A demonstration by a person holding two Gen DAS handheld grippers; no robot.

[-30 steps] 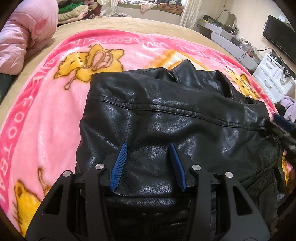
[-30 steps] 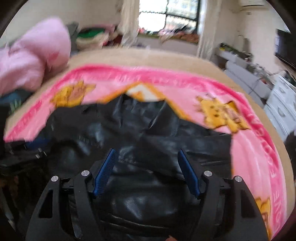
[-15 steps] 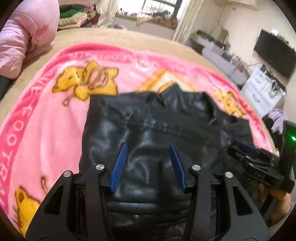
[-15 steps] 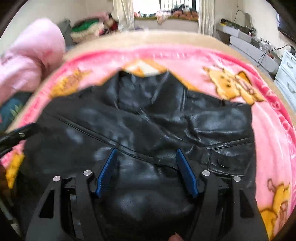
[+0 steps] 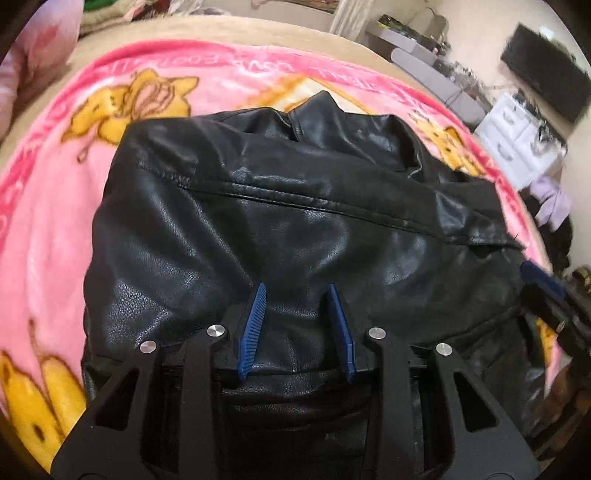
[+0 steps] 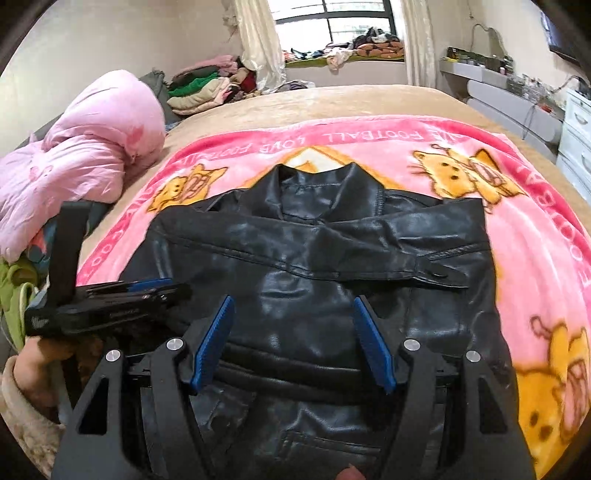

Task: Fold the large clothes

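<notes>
Black leather jacket (image 6: 314, 266), lying front-up in the middle of a pink cartoon blanket (image 6: 535, 258), collar at the far end, hem at the near edge, both sleeves folded across the chest, the upper one ending in a buttoned cuff tab (image 6: 439, 271) toward the right. Glossy, creased, with a stitched seam running across the folded sleeve. Above the near left part of the jacket, the left tongs (image 5: 297, 291), blue pads a narrow gap apart, having just been closing, with a low ridge of leather between the blades; cannot tell whether the pads press on it. Over the near middle, the right tongs (image 6: 293, 304), blue pads set wide apart, clamped on nothing, jacket visible below and between them. Under the blanket, a beige bed (image 6: 351, 99). At the far left, a bunched pink quilt (image 6: 85, 147); beyond it, a stack of folded clothes (image 6: 199, 88). At the far end, a curtained window (image 6: 332, 22). At the right, white drawers (image 6: 576, 136).
</notes>
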